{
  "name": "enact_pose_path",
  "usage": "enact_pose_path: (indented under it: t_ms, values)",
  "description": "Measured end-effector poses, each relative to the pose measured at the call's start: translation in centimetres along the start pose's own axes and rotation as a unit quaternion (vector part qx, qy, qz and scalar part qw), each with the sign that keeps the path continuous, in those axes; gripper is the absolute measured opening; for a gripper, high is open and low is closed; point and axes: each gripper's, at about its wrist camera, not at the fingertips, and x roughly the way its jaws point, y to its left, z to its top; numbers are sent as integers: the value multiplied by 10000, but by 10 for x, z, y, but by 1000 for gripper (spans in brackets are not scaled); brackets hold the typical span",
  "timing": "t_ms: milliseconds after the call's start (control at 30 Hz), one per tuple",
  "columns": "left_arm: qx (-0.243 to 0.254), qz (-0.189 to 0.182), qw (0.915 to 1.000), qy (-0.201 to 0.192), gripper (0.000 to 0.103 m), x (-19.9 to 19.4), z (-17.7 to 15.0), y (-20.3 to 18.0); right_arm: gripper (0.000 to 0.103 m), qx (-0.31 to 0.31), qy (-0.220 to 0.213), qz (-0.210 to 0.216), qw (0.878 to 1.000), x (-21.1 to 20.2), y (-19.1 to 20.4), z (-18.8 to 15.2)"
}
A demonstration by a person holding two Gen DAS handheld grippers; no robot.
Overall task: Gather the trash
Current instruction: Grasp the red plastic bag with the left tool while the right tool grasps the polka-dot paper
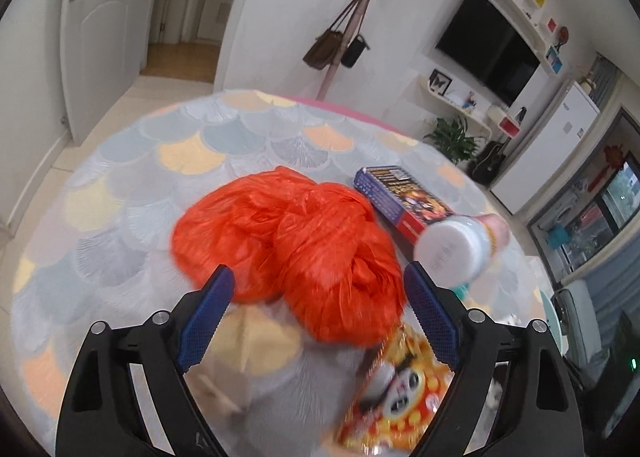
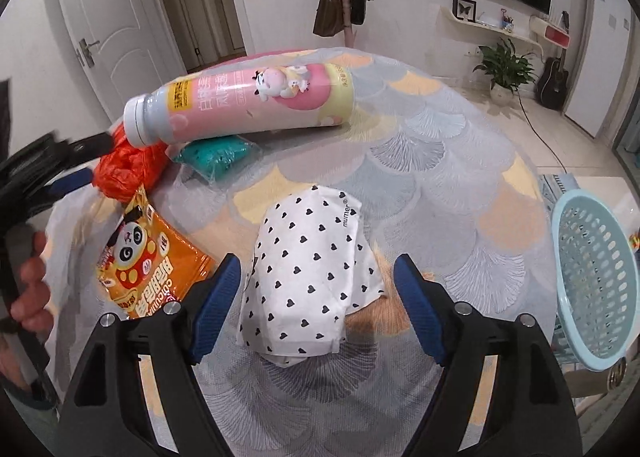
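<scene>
On the round table, covered with a cloth of grey, yellow and peach fan shapes, the trash lies scattered. Between the wide-spread blue pads of the left gripper sits a crumpled orange plastic bag; the pads stand clear of it on both sides. Just beyond it lies a blue and red box, its print too blurred to read, and a pink bottle with a white cap and a cartoon cow on its label lies on its side; the label's characters cannot be made out. An orange snack packet with a panda face carries partly readable letters, "coconu". A teal packet lies beside the bottle. The right gripper hangs with jaws wide over a white tissue pack with black hearts, marked "mumer", not touching it. A pale blue basket stands at the table's right edge.
</scene>
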Motion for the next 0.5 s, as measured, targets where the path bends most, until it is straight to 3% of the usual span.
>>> enact_pose_path:
  t_ms: [100, 267, 333, 500]
  values:
    - [83, 178, 9997, 112, 76, 17, -1, -6, 56, -158, -9, -61, 9999, 1, 7, -1]
    - [432, 319, 9985, 114, 39, 20, -9, -11, 32, -264, -74, 0, 9996, -1, 13, -3]
    - [529, 361, 9979, 44, 33, 14, -10, -13, 23, -249, -124, 32, 9996, -3, 12, -4]
    - [549, 255, 9976, -331, 30, -14, -12, -12, 19, -105, -321, 219, 9992, -13, 3, -5]
